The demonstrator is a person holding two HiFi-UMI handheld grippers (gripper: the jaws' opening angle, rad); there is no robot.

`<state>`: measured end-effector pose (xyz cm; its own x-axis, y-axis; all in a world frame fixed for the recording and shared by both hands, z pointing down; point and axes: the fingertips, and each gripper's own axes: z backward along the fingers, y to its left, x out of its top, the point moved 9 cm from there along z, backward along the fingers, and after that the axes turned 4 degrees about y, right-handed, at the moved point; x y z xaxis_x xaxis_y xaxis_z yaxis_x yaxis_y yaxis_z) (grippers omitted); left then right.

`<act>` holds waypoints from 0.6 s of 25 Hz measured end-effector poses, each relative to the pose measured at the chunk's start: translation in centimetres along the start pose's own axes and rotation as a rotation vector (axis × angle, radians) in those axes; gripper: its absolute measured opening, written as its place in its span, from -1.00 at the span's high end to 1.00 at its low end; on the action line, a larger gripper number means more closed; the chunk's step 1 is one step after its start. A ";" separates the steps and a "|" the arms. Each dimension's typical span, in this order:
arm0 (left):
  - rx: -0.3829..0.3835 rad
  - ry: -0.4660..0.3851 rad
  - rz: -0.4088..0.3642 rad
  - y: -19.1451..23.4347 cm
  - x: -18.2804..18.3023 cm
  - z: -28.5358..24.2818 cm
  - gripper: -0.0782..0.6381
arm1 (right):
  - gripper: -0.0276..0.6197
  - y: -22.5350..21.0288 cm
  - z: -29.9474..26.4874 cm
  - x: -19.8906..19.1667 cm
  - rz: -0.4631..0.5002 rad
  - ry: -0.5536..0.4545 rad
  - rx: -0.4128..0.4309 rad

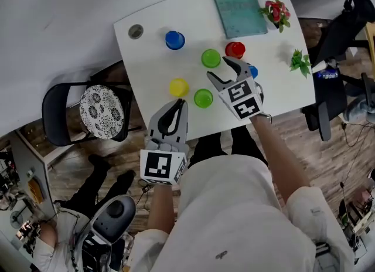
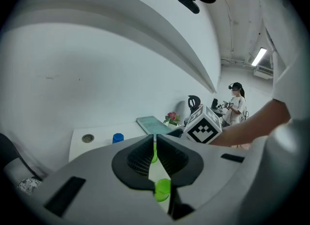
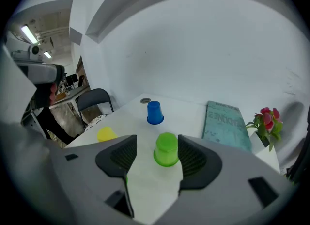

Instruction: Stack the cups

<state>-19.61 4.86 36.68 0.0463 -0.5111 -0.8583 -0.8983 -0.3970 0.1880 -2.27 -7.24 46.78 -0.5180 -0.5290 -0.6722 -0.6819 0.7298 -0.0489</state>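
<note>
- The left claw (image 1: 180, 103) is closed on nothing. Its pads (image 2: 140, 155) meet in a thin line, and it hovers over the near edge of the white counter (image 1: 152, 60), just short of the near green cup (image 1: 203, 98) and the yellow cup (image 1: 179, 87).
- The right claw (image 1: 217, 67) stands wide apart. In the right gripper view the far green cup (image 3: 166, 149) sits mouth down, framed between the pads (image 3: 123, 157), and neither pad presses on it. In the head view the tips are just beside that cup.
- Six cups stand singly on the counter, none stacked. The blue cup (image 1: 174, 40) is toward the far left. The red cup (image 1: 235, 49) is just beyond the right claw, and a second blue cup (image 1: 252, 70) is mostly hidden behind it.
- A teal book (image 1: 238, 8) lies flat at the far edge — red flowers (image 1: 276, 12) just beside it, and a small green plant (image 1: 300, 61) near the right edge.
- A black chair (image 1: 58, 112) with a patterned cushion stands left of the counter.
</note>
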 end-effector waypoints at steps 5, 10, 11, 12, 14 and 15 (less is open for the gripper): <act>0.000 0.012 0.018 0.7 -0.6 0.0 0.70 | 0.03 -0.8 -2.5 0.0 0.021 0.072 -0.053; 0.005 0.023 0.037 1.4 -1.2 0.1 0.70 | -0.02 -0.9 -4.7 0.0 -0.006 0.104 -0.083; 0.006 0.025 0.039 1.5 -1.3 0.1 0.70 | -0.02 -1.0 -5.0 0.0 -0.006 0.112 -0.089; 0.007 0.028 0.039 1.6 -1.4 0.2 0.70 | -0.01 -1.0 -5.2 0.0 -0.006 0.120 -0.093; 0.014 0.032 0.040 1.9 -1.5 0.4 0.70 | 0.00 -1.1 -5.7 -0.1 -0.014 0.134 -0.098; 0.018 0.031 0.042 2.0 -1.6 0.6 0.70 | 0.01 -1.1 -5.9 -0.2 -0.020 0.139 -0.100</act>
<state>-21.77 5.33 38.15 0.0214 -0.5504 -0.8347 -0.9077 -0.3607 0.2146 -4.49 -10.50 51.31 -0.5659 -0.6025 -0.5628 -0.7369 0.6758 0.0174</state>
